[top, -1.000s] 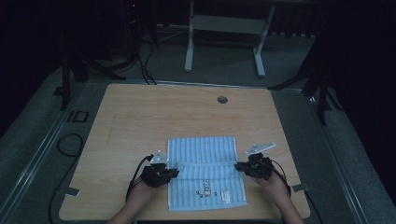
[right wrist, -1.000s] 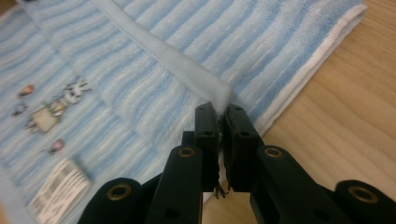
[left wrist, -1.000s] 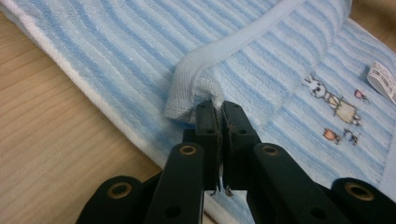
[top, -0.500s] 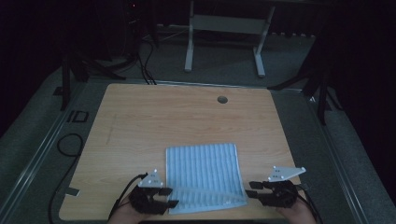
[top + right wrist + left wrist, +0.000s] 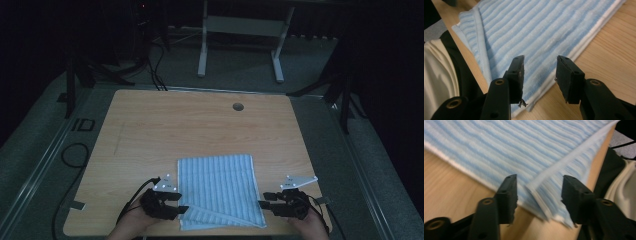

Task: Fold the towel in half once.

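Table [image 5: 150, 130]: light wood, round hole [image 5: 238, 106] at upper right of its top.
Towel [image 5: 220, 185]: blue-striped, folded, flat at the lower centre, near edge.

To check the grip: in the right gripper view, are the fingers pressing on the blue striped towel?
No, the fingers stand apart above the towel.

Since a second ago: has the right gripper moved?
Yes. The right gripper has shifted toward the table near edge and outward, off the towel, jaws just opened.
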Available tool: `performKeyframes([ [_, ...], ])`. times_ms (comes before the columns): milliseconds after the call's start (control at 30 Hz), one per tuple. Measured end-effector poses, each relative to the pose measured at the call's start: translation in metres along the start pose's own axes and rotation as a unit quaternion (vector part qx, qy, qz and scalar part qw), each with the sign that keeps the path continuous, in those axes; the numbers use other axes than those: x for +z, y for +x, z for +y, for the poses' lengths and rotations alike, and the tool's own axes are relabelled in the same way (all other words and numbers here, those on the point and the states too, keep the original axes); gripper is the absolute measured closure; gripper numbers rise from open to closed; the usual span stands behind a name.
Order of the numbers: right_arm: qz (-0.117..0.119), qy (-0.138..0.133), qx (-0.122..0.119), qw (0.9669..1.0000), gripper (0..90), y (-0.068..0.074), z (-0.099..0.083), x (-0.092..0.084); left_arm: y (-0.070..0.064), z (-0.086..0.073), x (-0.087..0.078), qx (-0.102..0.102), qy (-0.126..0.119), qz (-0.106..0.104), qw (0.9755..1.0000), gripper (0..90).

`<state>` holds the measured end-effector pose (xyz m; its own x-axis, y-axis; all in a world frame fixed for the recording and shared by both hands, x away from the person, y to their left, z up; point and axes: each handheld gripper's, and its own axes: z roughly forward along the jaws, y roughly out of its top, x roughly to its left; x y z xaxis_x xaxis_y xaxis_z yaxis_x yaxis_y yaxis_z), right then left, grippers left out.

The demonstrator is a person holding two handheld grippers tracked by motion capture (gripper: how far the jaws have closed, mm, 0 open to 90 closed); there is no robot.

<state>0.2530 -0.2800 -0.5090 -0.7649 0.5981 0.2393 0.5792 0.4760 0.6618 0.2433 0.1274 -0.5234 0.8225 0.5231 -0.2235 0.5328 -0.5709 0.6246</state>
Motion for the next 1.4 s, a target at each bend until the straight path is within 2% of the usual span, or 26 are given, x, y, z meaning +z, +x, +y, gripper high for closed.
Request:
performKeyframes([
  [100, -0.001, 0.0, -0.002, 1.0, 58.3, 0.0, 0.002, 0.001, -0.003, 0.002, 0.015, 0.011, 0.032, -0.007, 0.9994, 50.6],
  [167, -0.005, 0.0, 0.0, 1.0, 58.3, -0.002, 0.003, 0.001, -0.011, 0.0, 0.022, 0.023, 0.045, 0.005, 0.9987, 50.5],
  [200, -0.007, -0.002, 0.001, 1.0, 58.4, -0.003, 0.003, 0.001, -0.014, -0.001, 0.023, 0.028, 0.042, 0.012, 0.9987, 50.6],
  [233, -0.008, -0.004, 0.001, 1.0, 58.4, -0.004, 0.003, 0.001, -0.017, -0.002, 0.023, 0.033, 0.039, 0.028, 0.9983, 53.9],
  [267, -0.011, -0.006, 0.001, 0.9999, 58.9, -0.004, 0.003, 0.001, -0.018, -0.002, 0.023, 0.038, 0.04, 0.032, 0.9979, 62.9],
  [333, -0.01, -0.005, 0.004, 0.9999, 59.3, -0.004, 0.003, 0.001, -0.019, -0.002, 0.018, 0.027, 0.024, 0.036, 0.9987, 76.9],
  [367, -0.01, -0.005, 0.002, 0.9999, 59.4, -0.004, 0.002, 0.001, -0.02, 0.0, 0.012, 0.023, 0.009, 0.04, 0.9989, 79.1],
  [467, -0.014, -0.006, -0.002, 0.9999, 59.7, -0.002, 0.002, -0.001, -0.027, 0.002, -0.006, 0.023, -0.018, 0.018, 0.9994, 80.4],
  [500, -0.012, -0.007, 0.001, 0.9999, 59.7, -0.002, 0.002, -0.002, -0.03, 0.002, -0.009, 0.021, -0.02, 0.006, 0.9996, 79.1],
  [533, -0.012, -0.007, 0.001, 0.9999, 59.7, -0.002, 0.002, -0.002, -0.03, 0.002, -0.009, 0.021, -0.02, 0.006, 0.9996, 73.1],
  [567, -0.015, -0.009, 0.0, 0.9999, 59.7, -0.003, 0.002, -0.003, -0.037, -0.001, -0.013, 0.023, -0.006, -0.034, 0.9991, 73.1],
  [600, -0.012, -0.009, 0.004, 0.9999, 59.7, -0.004, 0.001, -0.004, -0.041, -0.003, -0.014, 0.029, 0.007, -0.058, 0.9979, 65.8],
  [633, -0.012, -0.008, 0.003, 0.9999, 59.7, -0.004, 0.001, -0.004, -0.045, -0.006, -0.014, 0.034, 0.016, -0.067, 0.997, 60.4],
  [700, -0.013, -0.006, 0.003, 0.9999, 59.4, -0.004, 0.001, -0.004, -0.049, -0.011, -0.015, 0.039, 0.027, -0.057, 0.9972, 54.8],
  [767, -0.013, -0.006, 0.003, 0.9999, 58.9, -0.005, 0.001, -0.004, -0.044, -0.013, -0.02, 0.026, 0.016, -0.05, 0.9983, 52.3],
  [833, -0.015, -0.007, 0.004, 0.9999, 58.6, -0.005, 0.002, -0.005, -0.036, -0.013, -0.025, 0.01, -0.001, -0.028, 0.9996, 52.3],
  [900, -0.015, -0.007, 0.001, 0.9999, 58.0, -0.005, 0.003, -0.005, -0.027, -0.012, -0.028, -0.005, -0.019, -0.011, 0.9998, 52.2],
  [967, -0.018, -0.006, -0.002, 0.9998, 57.5, -0.006, 0.006, -0.005, -0.019, -0.01, -0.029, -0.01, -0.031, 0.01, 0.9994, 52.1],
  [1033, -0.024, -0.004, -0.005, 0.9997, 57.3, -0.008, 0.009, -0.004, -0.009, -0.006, -0.029, -0.015, -0.041, 0.039, 0.9983, 50.0],
  [1067, -0.024, -0.003, -0.005, 0.9997, 57.1, -0.01, 0.011, -0.003, -0.003, -0.004, -0.029, -0.013, -0.048, 0.047, 0.9976, 50.0],
  [1100, -0.025, -0.003, -0.007, 0.9997, 56.8, -0.011, 0.013, -0.003, 0.003, -0.002, -0.029, -0.021, -0.051, 0.053, 0.997, 49.4],
  [1167, -0.027, -0.005, -0.011, 0.9996, 55.4, -0.017, 0.019, -0.001, 0.015, 0.001, -0.026, -0.024, -0.053, 0.072, 0.9957, 46.8],
  [1267, -0.035, -0.005, -0.014, 0.9993, 54.6, -0.021, 0.023, 0.0, 0.033, 0.003, -0.022, -0.039, -0.054, 0.085, 0.9941, 46.8],
  [1400, -0.042, -0.004, -0.01, 0.9991, 53.3, -0.034, 0.033, 0.002, 0.049, 0.004, -0.018, -0.054, -0.051, 0.101, 0.992, 45.7],
])
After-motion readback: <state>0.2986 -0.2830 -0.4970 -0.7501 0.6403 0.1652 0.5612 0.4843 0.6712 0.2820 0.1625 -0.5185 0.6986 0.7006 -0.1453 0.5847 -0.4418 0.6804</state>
